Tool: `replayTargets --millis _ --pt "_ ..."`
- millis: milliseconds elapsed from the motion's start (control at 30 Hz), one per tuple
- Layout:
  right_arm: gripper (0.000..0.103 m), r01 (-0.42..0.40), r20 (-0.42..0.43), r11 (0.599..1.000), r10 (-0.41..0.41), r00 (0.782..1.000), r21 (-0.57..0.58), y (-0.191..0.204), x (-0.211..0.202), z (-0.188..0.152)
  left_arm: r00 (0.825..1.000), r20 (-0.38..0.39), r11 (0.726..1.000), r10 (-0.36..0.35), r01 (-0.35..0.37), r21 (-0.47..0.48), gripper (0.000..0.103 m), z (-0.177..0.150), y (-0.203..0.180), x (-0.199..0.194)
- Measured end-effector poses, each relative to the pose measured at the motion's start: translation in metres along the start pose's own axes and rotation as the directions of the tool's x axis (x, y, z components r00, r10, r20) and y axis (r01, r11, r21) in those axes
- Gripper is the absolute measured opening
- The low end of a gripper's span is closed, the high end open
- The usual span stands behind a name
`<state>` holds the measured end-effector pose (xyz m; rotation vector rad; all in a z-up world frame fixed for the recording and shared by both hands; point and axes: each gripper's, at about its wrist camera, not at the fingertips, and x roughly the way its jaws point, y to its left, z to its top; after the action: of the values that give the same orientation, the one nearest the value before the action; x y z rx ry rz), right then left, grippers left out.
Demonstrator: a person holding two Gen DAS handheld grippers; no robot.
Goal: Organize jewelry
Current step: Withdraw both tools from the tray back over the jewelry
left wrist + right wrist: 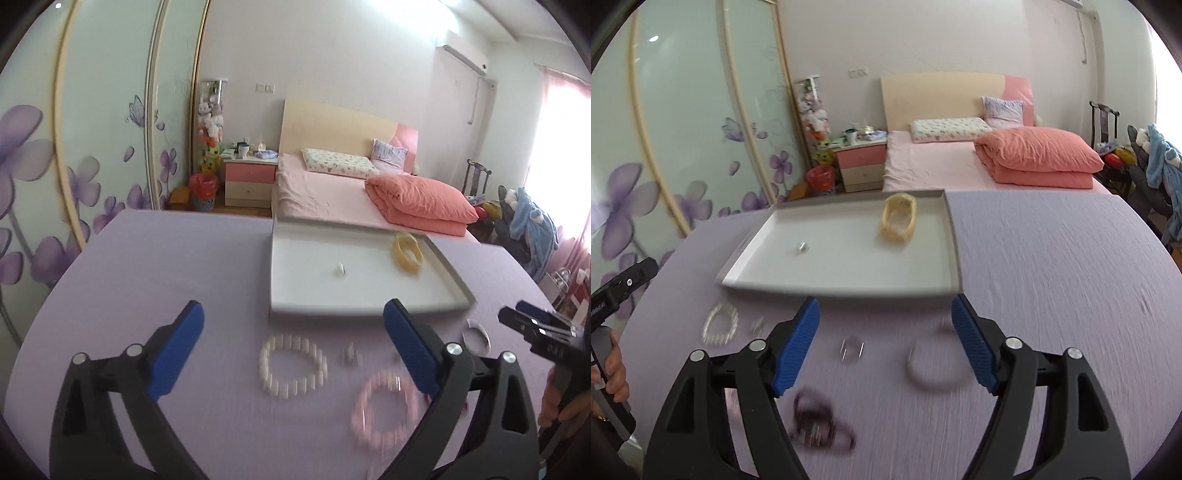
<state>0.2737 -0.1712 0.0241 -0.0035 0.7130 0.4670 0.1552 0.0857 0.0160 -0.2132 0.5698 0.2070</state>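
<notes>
A white tray (369, 306) (842, 288) lies on the purple tablecloth and holds a yellow bracelet (406, 253) (897, 219) and a small silver piece (340, 271) (801, 247). In front of it lie a white bead bracelet (293, 365) (720, 326), a pink bead bracelet (384, 410), a small charm (350, 355) (757, 325), a silver ring (852, 349), a white bangle (476, 336) (934, 369) and a dark necklace (820, 424). My left gripper (293, 321) is open above the white bracelet. My right gripper (884, 314) is open above the ring and bangle.
The purple tablecloth (1052, 277) covers the table. Beyond its far edge are a bed with a pink quilt (421, 203), a pink nightstand (251, 181) and a flowered wardrobe (74, 147). A chair with clothes (1152, 166) stands at the right.
</notes>
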Motion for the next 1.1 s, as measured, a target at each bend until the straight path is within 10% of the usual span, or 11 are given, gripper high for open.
replayTargets --millis 367,1100 --pt "0.076 -0.025 -0.038 0.998 0.023 0.999 -0.050 0.032 -0.018 -0.074 0.998 -0.035 0.998 -0.056 0.056 0.014 0.098 -0.099 -0.016 -0.051" --pt "0.076 0.003 -0.166 0.999 -0.011 0.986 -0.047 0.051 0.007 -0.094 0.996 -0.023 0.994 -0.088 0.090 0.064 0.101 -0.114 -0.025 -0.060"
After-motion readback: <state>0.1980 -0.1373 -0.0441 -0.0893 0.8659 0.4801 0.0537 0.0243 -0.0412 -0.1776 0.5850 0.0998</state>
